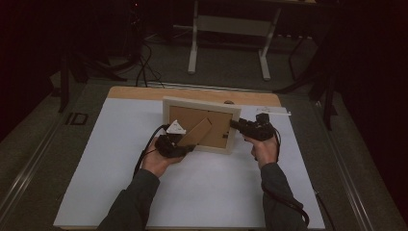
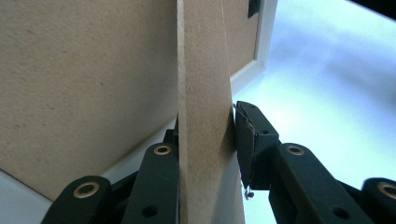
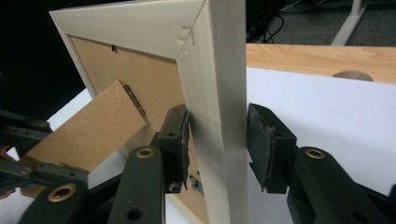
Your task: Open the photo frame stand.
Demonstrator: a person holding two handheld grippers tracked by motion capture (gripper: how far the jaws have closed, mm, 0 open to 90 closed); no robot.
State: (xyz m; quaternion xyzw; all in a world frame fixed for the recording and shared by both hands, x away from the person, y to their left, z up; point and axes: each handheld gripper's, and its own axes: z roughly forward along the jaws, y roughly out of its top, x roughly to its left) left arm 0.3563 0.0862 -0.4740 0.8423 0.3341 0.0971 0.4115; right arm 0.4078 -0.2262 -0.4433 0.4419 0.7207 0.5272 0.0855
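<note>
A pale wooden picture frame stands upright on the white sheet, its brown backboard facing me. Its brown cardboard stand leg swings out from the back. My left gripper is shut on that leg, whose strip sits between the pads. My right gripper straddles the frame's right side rail. The inner pad lies against the rail and the outer pad stands just off it, so the jaws are open around the rail. The leg also shows in the right gripper view.
A white sheet covers most of the wooden table. A round hole is in the bare wood strip behind the frame. A white desk frame and cables stand on the dark floor beyond.
</note>
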